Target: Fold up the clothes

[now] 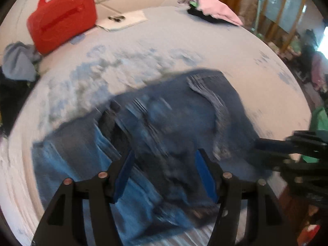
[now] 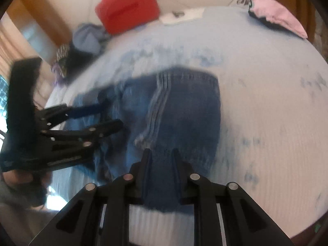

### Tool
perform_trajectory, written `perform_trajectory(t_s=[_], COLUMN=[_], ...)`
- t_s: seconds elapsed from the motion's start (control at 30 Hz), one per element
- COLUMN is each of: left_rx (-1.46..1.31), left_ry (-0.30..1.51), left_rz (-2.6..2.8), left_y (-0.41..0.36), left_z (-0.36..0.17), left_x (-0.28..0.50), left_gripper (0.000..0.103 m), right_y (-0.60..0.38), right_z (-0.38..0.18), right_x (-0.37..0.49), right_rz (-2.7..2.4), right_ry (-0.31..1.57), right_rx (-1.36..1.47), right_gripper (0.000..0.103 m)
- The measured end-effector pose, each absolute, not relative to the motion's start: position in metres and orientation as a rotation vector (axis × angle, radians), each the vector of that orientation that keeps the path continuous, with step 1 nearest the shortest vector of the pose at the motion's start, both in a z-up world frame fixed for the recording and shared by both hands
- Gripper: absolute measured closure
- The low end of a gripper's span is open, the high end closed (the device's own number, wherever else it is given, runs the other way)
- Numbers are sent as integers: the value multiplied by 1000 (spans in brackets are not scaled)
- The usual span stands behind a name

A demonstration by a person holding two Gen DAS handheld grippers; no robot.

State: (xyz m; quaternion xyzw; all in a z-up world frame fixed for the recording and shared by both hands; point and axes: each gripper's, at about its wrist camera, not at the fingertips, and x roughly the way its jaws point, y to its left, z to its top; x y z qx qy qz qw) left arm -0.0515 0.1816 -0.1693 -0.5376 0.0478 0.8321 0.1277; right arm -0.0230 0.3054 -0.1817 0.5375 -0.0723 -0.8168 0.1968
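- Left wrist view: your left gripper (image 1: 164, 164) has its blue-padded fingers (image 1: 123, 176) spread wide over the jeans (image 1: 174, 123), with denim filling the gap between them. Motion blur hides whether the pads touch the cloth, so you cannot tell if it has hold of anything.
- The jeans lie bunched across the middle of the bed (image 1: 164, 41), reaching from 8 o'clock to 3 o'clock. They are dark blue on top, with a paler, lighter-blue side showing at 7 o'clock and a pale worn seam curving down at 3 o'clock.
- Your right gripper (image 1: 264, 143) comes in from 3 o'clock, its tip at the jeans' edge.
- A red bag (image 1: 61, 18) stands at 11 o'clock with a white paper (image 1: 123, 20) just beside it, a pink cloth (image 1: 217, 8) lies at 1 o'clock, and a grey-blue garment (image 1: 18, 61) is crumpled at 9 o'clock.
- Right wrist view: your right gripper (image 2: 161, 153) has its fingers only narrowly apart, with the near edge of the jeans (image 2: 184, 112) lying between them; you cannot tell whether it is gripped.
- The jeans sit at centre, folded to a squarish shape, with a faded seam running from 12 toward 6 o'clock.
- Your left gripper (image 2: 110, 113) reaches in from 9 o'clock with its fingers apart over the lighter denim.
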Motion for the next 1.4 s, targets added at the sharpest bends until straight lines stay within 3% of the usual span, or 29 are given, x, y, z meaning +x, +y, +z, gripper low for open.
perform_trajectory(t_s=[0.23,0.4,0.6,0.8,0.93,1.1,1.17,1.23,1.4], left_rx=[-1631,-1589,-1500,-1671,-1823,-1936,-1879,-1840,-2004], left_ry=[196,153,-58,-359,-439,-726,-807,-929,-1022], left_rz=[2379,2410,2585,2846,3022,3073,3156,3189,3143], left_y=[182,174,176,197,218,215,230,248,276], left_z=[-189,-181,-145,-176,-201,-184,-166,-160,-189], left_x=[-37,-31,-39,-70,-82,-74,-54,-36,-17], left_gripper=[42,42,42,42,39,39,38,29,29], right_y=[298,295,300,300,292,279,287,303,314], right_z=[-215,-190,-149,-174,-207,-204,-192,-178,-193], right_x=[-15,-21,-69,-132,-156,-166,-163,-161,-163], right_rz=[-2263,-2274,-2229,-1917,-1678,-1550,-1539,-1550,-1494], right_ry=[-207,-194,-35,228,355,486,479,421,493], right_rx=[1597,1569,1377,1301,1345,1311,1242,1167,1135], right_gripper=[83,83,83,83,84,85,83,81,81])
